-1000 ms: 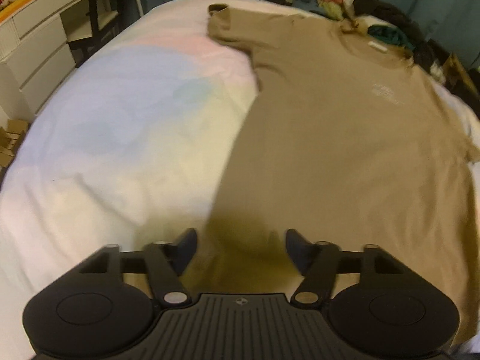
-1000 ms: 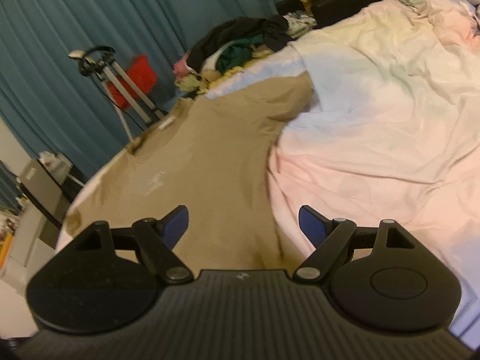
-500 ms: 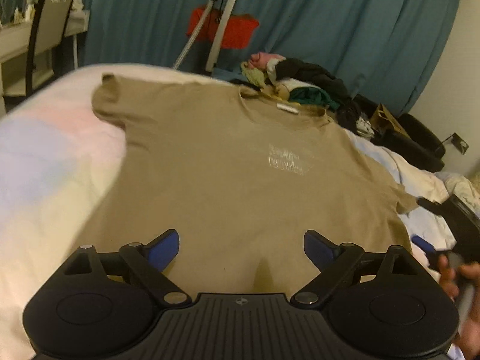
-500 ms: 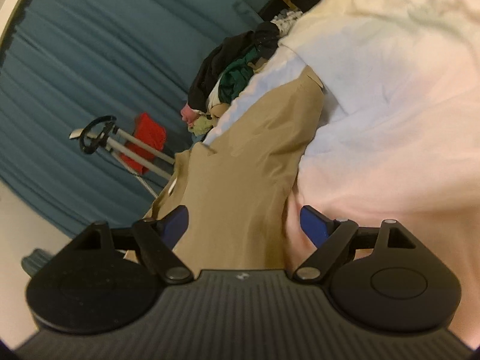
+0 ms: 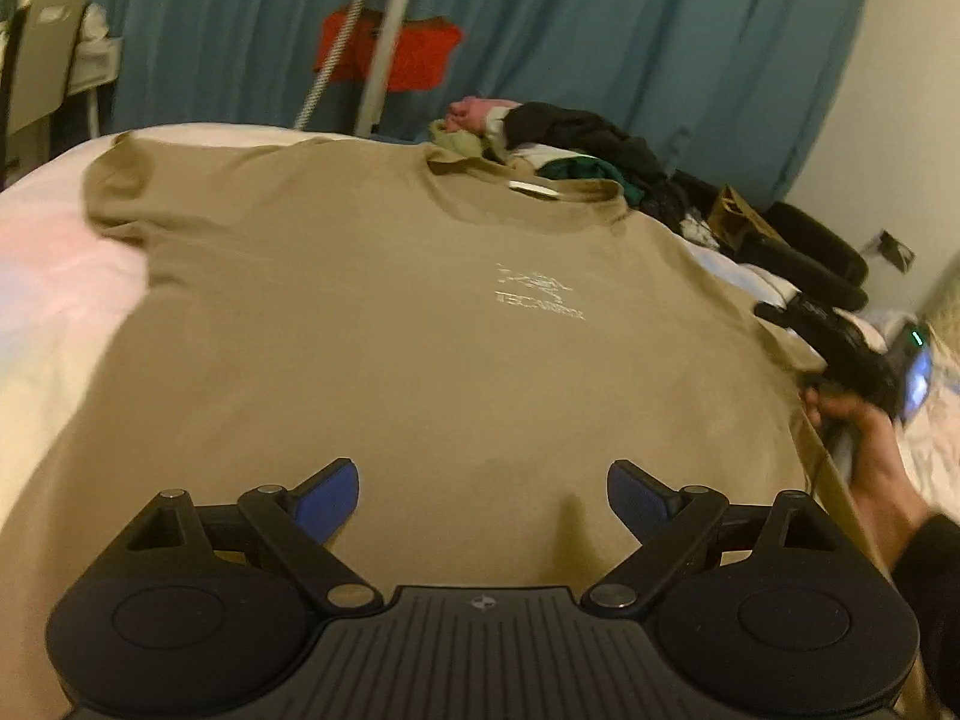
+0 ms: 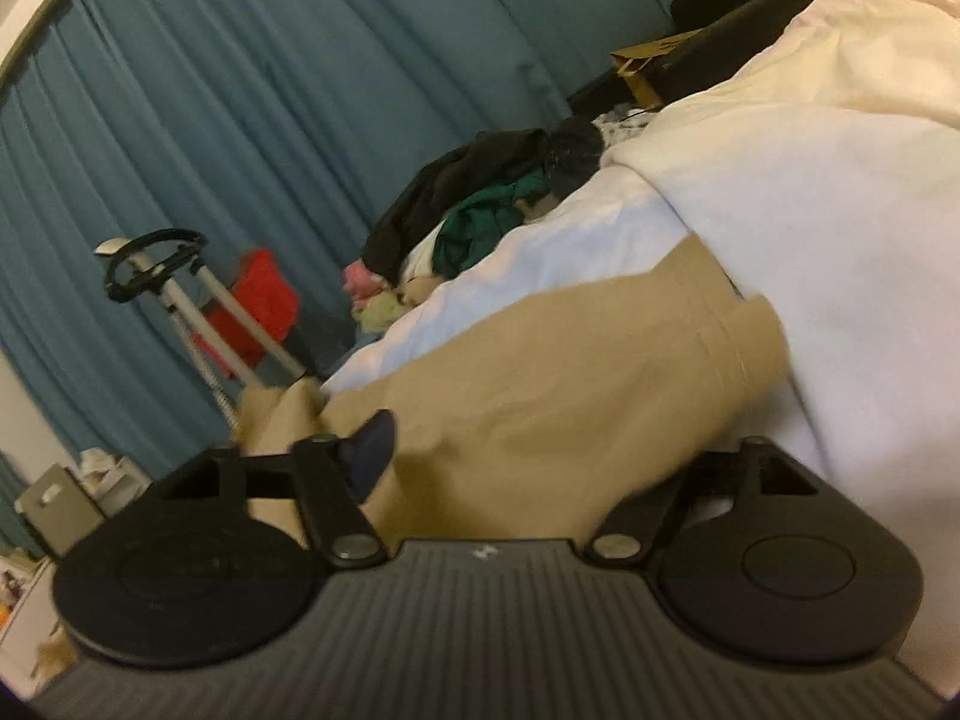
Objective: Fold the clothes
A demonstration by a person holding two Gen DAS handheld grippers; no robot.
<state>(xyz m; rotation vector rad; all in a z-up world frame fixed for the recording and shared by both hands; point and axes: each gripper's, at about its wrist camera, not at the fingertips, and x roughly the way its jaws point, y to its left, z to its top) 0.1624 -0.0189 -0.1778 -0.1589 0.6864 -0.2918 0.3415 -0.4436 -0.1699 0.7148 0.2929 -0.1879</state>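
A tan T-shirt with a small white chest print lies flat on the bed, collar at the far end. My left gripper is open and empty just above the shirt's near hem. My right gripper is at the shirt's right sleeve. Its left fingertip shows; the right one is hidden under the cloth. The jaws stand wide apart with the sleeve fabric between them. The right gripper also shows in the left wrist view, held by a hand at the shirt's right edge.
The bed has a pale pastel cover. A pile of dark and green clothes lies beyond the collar. A tripod with a red bag stands before teal curtains. A chair and desk are at far left.
My right gripper has dropped down onto the shirt's right sleeve, and cloth now lies between its fingers. My left gripper has swung from the shirt's left edge to the middle of the hem.
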